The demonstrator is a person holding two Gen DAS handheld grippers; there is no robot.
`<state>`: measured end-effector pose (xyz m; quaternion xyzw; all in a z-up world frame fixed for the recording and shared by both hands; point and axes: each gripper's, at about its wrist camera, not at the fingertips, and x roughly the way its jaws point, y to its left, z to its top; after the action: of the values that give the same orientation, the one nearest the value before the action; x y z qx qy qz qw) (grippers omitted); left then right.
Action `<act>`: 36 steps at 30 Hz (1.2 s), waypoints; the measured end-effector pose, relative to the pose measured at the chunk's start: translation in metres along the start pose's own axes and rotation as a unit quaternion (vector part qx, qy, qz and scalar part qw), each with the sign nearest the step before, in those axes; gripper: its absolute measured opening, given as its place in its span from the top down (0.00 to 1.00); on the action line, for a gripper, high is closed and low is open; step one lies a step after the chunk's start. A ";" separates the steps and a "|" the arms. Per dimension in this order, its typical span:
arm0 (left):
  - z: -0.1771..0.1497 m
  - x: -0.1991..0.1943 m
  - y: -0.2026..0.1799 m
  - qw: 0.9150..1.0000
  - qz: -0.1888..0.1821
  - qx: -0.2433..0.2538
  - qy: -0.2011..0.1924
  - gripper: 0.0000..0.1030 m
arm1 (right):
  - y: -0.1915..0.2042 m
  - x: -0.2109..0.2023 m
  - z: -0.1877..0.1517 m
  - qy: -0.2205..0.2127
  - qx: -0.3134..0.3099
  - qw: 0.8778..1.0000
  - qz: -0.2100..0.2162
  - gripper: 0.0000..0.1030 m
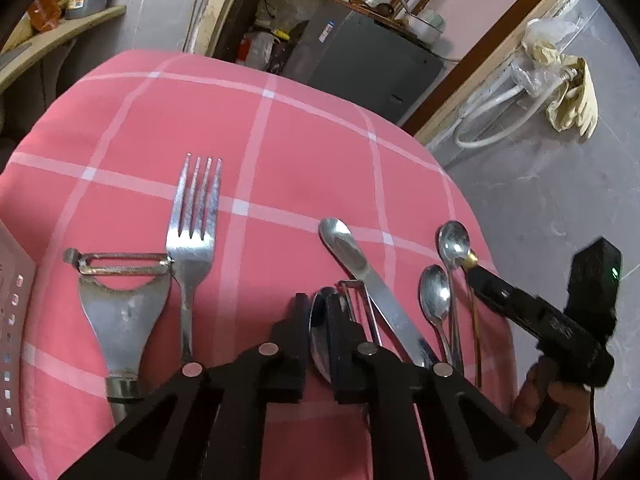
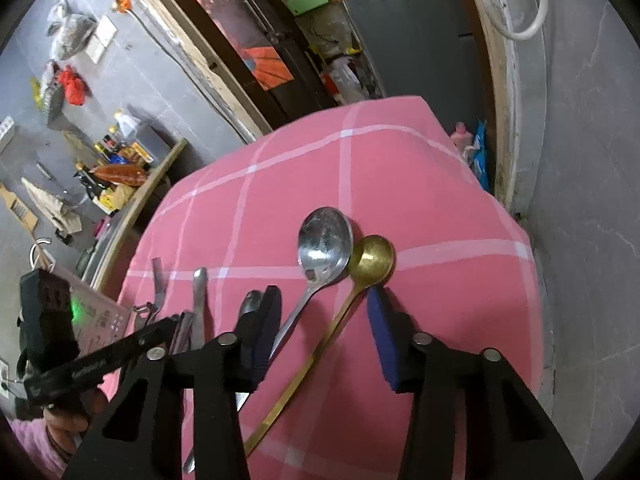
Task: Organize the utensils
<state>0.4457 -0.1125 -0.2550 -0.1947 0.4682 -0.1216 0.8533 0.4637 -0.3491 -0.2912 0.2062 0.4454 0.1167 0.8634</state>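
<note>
Utensils laid out on the pink checked bench (image 1: 280,140) — both grippers down among them.

Left gripper (image 1: 318,344): fingers clenched on a steel spoon (image 1: 320,332), right of the fork (image 1: 194,236) and peeler (image 1: 120,304). Right gripper (image 2: 320,336): fingers released — they straddle the gold spoon (image 2: 370,258) and large steel spoon (image 2: 324,240) without touching either.

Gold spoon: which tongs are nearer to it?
Right. The right tongs straddle the gold spoon, its handle between the fingers. The left tongs sit farther left, over a large steel spoon.
</note>
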 end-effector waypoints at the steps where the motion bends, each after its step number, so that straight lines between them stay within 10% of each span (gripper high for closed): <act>1: -0.001 0.000 -0.001 1.000 -0.002 0.001 0.004 0.94 | -0.001 0.001 0.001 0.005 0.006 1.000 -0.003 0.69; 6: -0.001 -0.002 -0.006 1.000 -0.016 -0.012 0.012 0.97 | -0.006 0.004 0.000 0.038 0.041 0.998 -0.007 0.89; 21: 0.001 -0.047 -0.027 1.000 -0.012 0.027 -0.004 0.98 | -0.005 -0.016 -0.044 0.048 0.137 0.988 0.052 0.98; 36: -0.005 -0.141 -0.046 0.988 0.027 0.117 -0.096 0.98 | 0.054 -0.098 -0.063 -0.064 0.099 0.991 0.055 0.98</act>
<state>0.3655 -0.1002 -0.1308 -0.0916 0.3713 -0.1336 0.9143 0.3549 -0.3231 -0.2280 0.3221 0.3865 0.1063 0.8576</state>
